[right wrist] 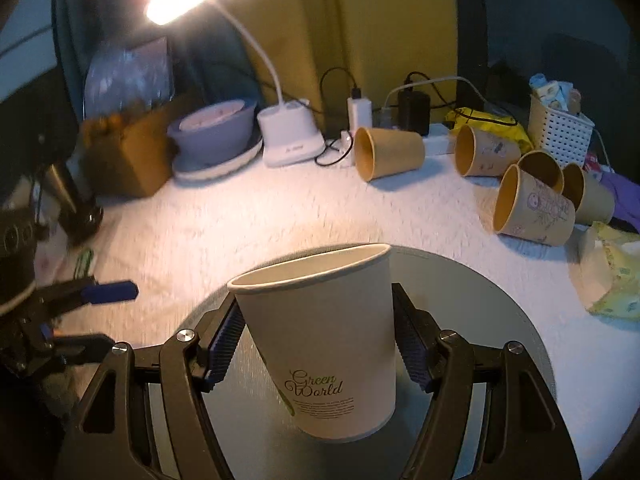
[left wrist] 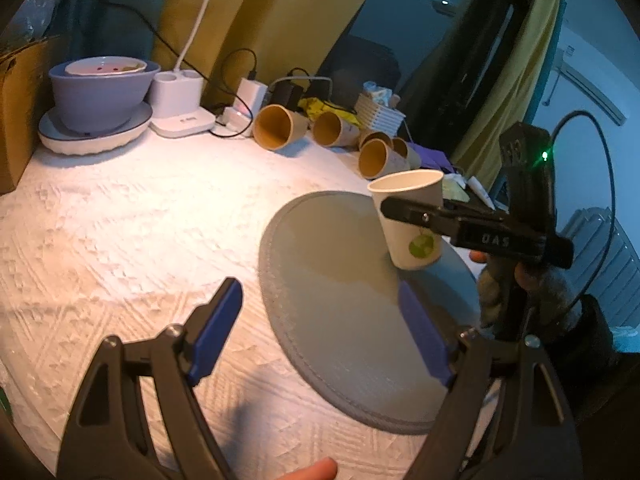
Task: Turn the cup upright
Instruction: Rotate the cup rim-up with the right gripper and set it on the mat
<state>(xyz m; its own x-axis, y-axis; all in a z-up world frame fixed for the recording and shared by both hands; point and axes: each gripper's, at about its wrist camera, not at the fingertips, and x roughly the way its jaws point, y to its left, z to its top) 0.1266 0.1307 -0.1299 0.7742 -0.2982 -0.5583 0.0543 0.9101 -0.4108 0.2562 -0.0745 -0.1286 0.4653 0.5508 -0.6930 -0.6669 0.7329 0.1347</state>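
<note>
A white paper cup (right wrist: 324, 340) printed "Green World" stands nearly upright, mouth up, slightly tilted, its base on or just above the round grey mat (right wrist: 480, 320). My right gripper (right wrist: 320, 344) is shut on the cup's sides, blue pads touching both walls. In the left wrist view the cup (left wrist: 412, 216) sits at the mat's (left wrist: 332, 280) far right with the right gripper's black finger across it. My left gripper (left wrist: 316, 328) is open and empty over the mat's near left edge, apart from the cup.
Several brown paper cups (right wrist: 390, 152) lie on their sides at the back of the white tablecloth (left wrist: 120, 220). A lamp base (right wrist: 290, 132), a purple bowl (left wrist: 100, 92) on a plate, chargers, a white basket (right wrist: 560, 132) and a cardboard box (left wrist: 16, 112) line the back.
</note>
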